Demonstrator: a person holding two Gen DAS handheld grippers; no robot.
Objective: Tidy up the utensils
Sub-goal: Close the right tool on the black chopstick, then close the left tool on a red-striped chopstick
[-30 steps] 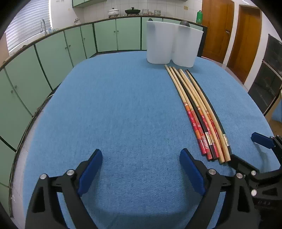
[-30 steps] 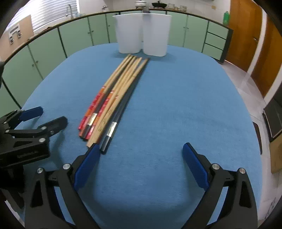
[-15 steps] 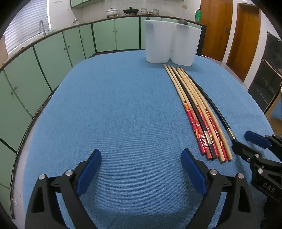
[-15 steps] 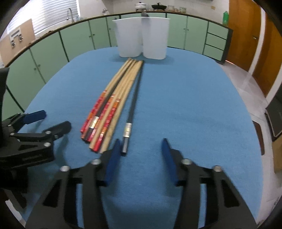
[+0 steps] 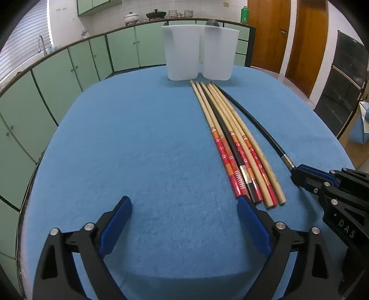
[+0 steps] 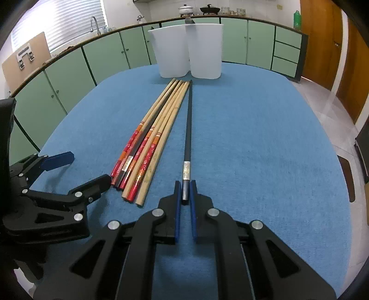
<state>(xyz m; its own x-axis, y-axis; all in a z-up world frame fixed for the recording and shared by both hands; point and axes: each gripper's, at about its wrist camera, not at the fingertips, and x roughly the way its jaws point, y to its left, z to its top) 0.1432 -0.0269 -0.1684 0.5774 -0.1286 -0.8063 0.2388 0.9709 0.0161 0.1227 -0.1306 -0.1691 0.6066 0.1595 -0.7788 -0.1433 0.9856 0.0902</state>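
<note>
The right gripper (image 6: 185, 196) pinches the butt end of a black chopstick (image 6: 188, 129) lying beside the bundle (image 6: 147, 147) on the table, a light, stiff, probably slippery stick, while the left gripper (image 5: 184, 221) gapes empty.

I'm looking across a blue cloth-covered table (image 5: 143, 143). Pale green cabinet doors (image 6: 108, 53) are running along the far wall under a dark countertop, brown wooden doors (image 5: 267, 34) are standing right, daylight is coming through white window blinds (image 6: 66, 20).
</note>
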